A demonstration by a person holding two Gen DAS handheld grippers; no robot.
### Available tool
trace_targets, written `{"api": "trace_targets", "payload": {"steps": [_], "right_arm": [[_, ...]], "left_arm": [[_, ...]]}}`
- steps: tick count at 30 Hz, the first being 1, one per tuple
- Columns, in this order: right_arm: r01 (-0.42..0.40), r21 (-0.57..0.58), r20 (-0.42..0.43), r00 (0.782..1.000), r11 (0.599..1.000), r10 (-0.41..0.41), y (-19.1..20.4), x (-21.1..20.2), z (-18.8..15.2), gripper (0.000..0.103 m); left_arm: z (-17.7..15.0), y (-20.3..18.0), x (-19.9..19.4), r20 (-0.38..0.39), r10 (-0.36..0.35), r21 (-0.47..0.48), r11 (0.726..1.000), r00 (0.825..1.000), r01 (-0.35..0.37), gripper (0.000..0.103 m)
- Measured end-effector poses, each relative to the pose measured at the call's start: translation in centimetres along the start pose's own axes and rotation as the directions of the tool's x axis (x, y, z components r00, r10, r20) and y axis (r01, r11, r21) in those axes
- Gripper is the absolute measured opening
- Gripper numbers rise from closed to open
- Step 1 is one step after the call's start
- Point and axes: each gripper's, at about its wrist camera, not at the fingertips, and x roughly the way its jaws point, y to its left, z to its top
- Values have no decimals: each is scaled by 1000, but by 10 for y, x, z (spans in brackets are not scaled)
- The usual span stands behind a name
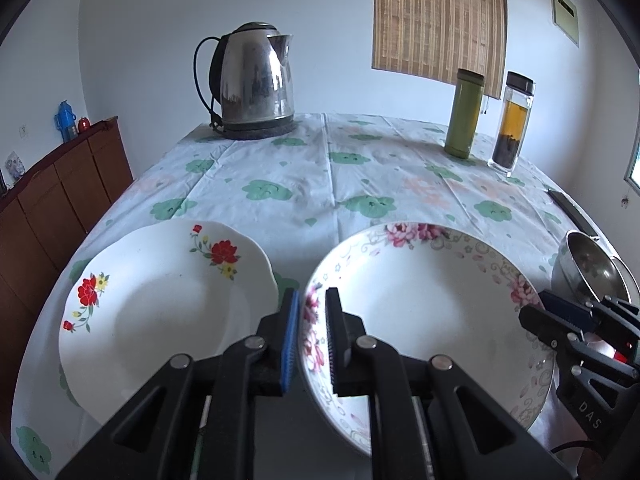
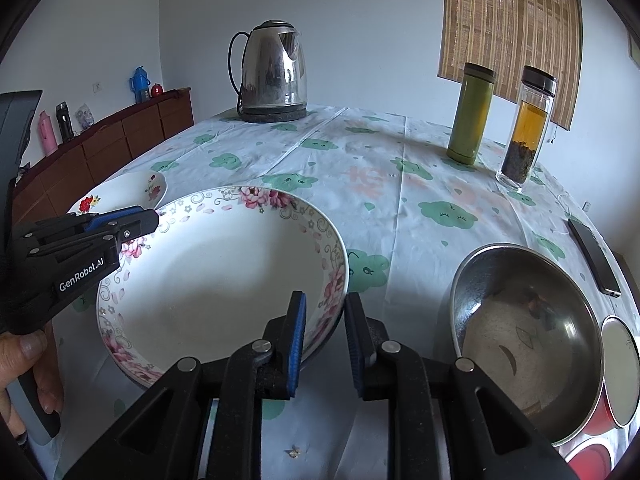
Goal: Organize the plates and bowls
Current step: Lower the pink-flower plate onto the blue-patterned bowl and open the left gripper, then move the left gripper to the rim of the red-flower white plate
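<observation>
A deep white plate with pink flowers (image 1: pixel 424 304) lies between my two grippers. My left gripper (image 1: pixel 312 300) is shut on its left rim, and the rim shows between the blue pad and the black finger. My right gripper (image 2: pixel 324 300) grips the right rim of the same plate (image 2: pixel 212 280). Each gripper shows in the other's view: the right gripper (image 1: pixel 532 308) and the left gripper (image 2: pixel 154 216). To the left sits a white plate with red flowers (image 1: pixel 160 300). A steel bowl (image 2: pixel 528 344) stands on the right. Whether the pink plate rests on the cloth I cannot tell.
On the flowered tablecloth (image 1: pixel 320 184) stand a steel kettle (image 1: pixel 252 84) at the back, a green flask (image 1: pixel 464 116) and a glass tea bottle (image 1: pixel 512 120). A phone (image 2: pixel 594 256) lies near the right edge. A red container (image 2: pixel 620 364) sits beside the bowl. A wooden cabinet (image 1: pixel 60 184) runs along the left.
</observation>
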Motion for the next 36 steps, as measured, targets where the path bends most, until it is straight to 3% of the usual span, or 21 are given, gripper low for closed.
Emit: {"api": "trace_targets", "payload": {"steps": [19,21,23,24,33,36], "right_arm": [[8,-16,28,1000,1000,-7,2,-5,0,21],[8,-28,43,999,1000,-7,5,-8,0,21],[8,-50,57,998,999,-6,10,-11,0,21],[14,-63,61,998,998,-10,13,-11,0,21],[18,-74,68,998,997,-13,15,-13,-1,21],[19,-72,79,997,997,-14,14,-15,-1,21]], "left_arm": [[0,0,-2,6,-5,-2,1000,1000,5,10],[1,0,-3,9,-5,-2,1000,1000,5,18],[1,-1,-6,22,5,1,1000,1000,-5,47],[0,-1,-8,32,8,1,1000,999,-8,51],[1,-2,-7,37,8,2,1000,999,-9,55],[0,-2,-8,44,15,0,1000,999,-15,64]]}}
